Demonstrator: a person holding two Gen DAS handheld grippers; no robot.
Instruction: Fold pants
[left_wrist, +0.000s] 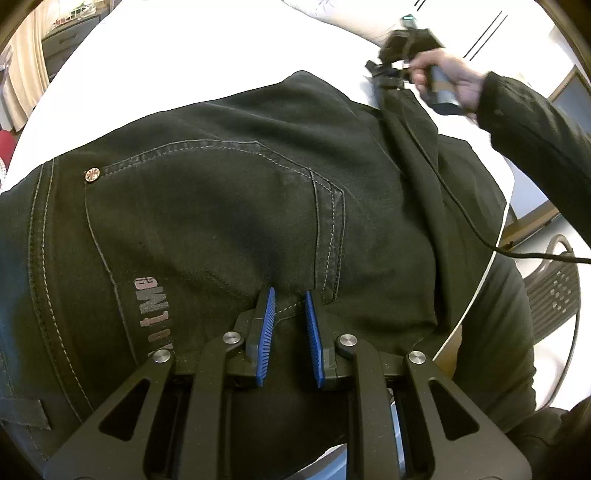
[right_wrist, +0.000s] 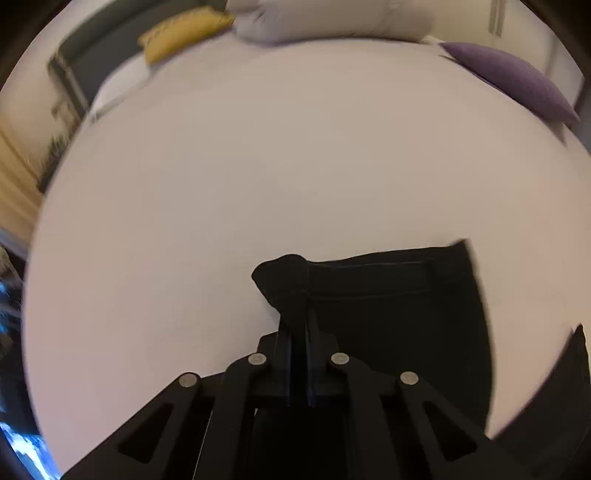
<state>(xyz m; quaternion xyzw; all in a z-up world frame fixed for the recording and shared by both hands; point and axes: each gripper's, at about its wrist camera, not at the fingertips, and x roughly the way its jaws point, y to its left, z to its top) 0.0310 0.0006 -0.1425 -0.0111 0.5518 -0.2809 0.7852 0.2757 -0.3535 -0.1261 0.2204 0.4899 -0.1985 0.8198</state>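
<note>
Two hand-held grippers on one pair of black pants (left_wrist: 240, 192), which lies spread across a white bed (left_wrist: 184, 74). The left hand-held gripper (left_wrist: 290, 299) tips steeply down over the back pocket (left_wrist: 207, 206), blue pads (left_wrist: 266, 325) slightly apart, pinching a ridge of denim beside the pocket seam. Far past the pocket, a bare hand (left_wrist: 448, 83) in a dark sleeve tilts the right hand-held gripper (right_wrist: 300, 295), jaws together, clamped on a bunched fabric corner. The pants run lengthwise from pocket toward that corner. Only the right wrist view shows the yellow pillow (right_wrist: 184, 31) and purple pillow (right_wrist: 513, 79).
</note>
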